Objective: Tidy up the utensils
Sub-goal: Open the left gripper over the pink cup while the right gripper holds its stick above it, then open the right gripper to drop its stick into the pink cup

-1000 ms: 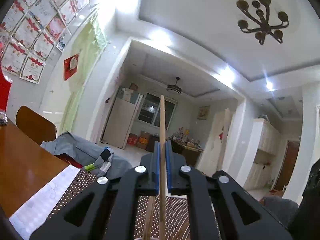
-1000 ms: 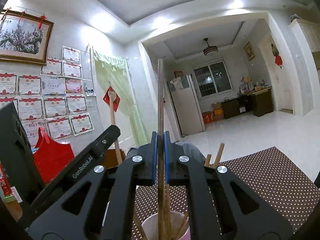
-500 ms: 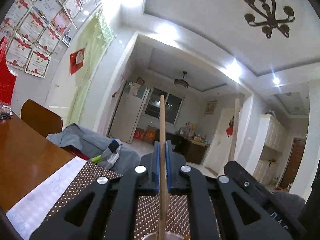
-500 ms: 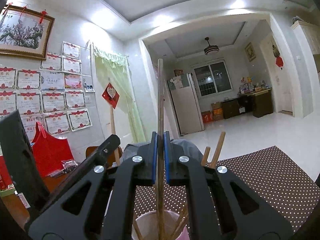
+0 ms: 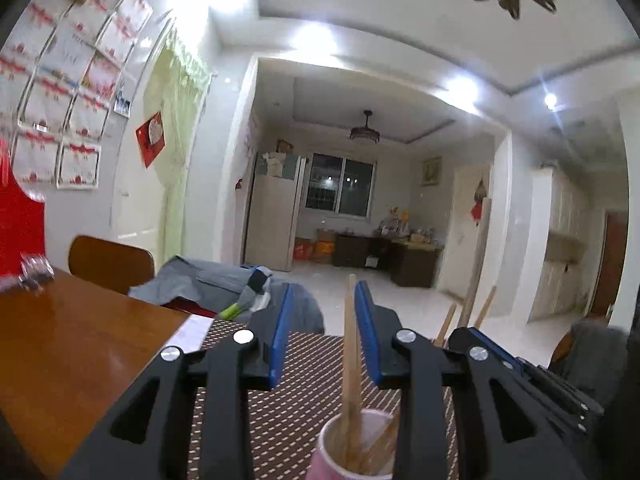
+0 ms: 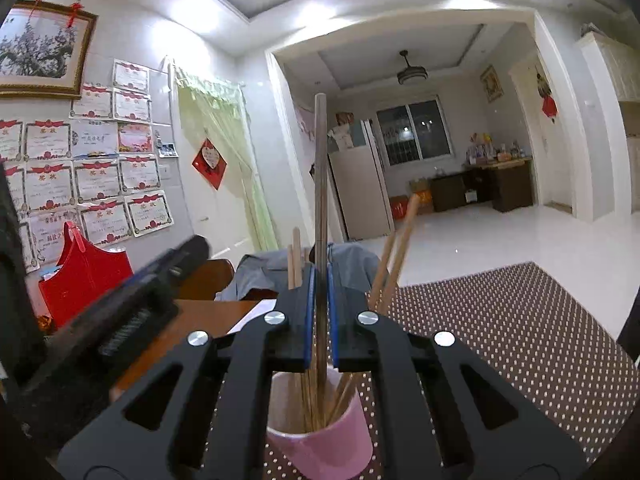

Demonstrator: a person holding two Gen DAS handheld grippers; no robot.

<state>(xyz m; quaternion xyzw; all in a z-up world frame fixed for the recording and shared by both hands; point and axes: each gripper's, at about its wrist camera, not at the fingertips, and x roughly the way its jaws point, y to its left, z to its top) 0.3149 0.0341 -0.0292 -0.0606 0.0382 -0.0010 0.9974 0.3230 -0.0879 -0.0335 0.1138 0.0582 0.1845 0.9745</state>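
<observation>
A pink cup point(image 6: 320, 444) stands on the dotted brown mat point(image 6: 500, 340) and holds several wooden chopsticks point(image 6: 390, 256). My left gripper point(image 5: 323, 312) is open above the cup point(image 5: 354, 452); a wooden chopstick point(image 5: 351, 360) stands loose in the cup between its jaws. My right gripper point(image 6: 321, 280) is shut on a darker upright chopstick point(image 6: 321, 168), its lower end inside the cup. The left gripper shows in the right wrist view point(image 6: 132, 296) at the left, and the right gripper shows in the left wrist view point(image 5: 520, 364) at the right.
The mat lies on a brown wooden table point(image 5: 72, 352) beside a white paper sheet point(image 5: 192, 330). A wooden chair point(image 5: 110, 262) and grey clothing point(image 5: 216, 284) sit behind the table. A red bag point(image 6: 86, 272) stands at the left.
My left gripper has opened and let go of its chopstick, which now stands in the cup. My right gripper stays shut on its chopstick over the cup.
</observation>
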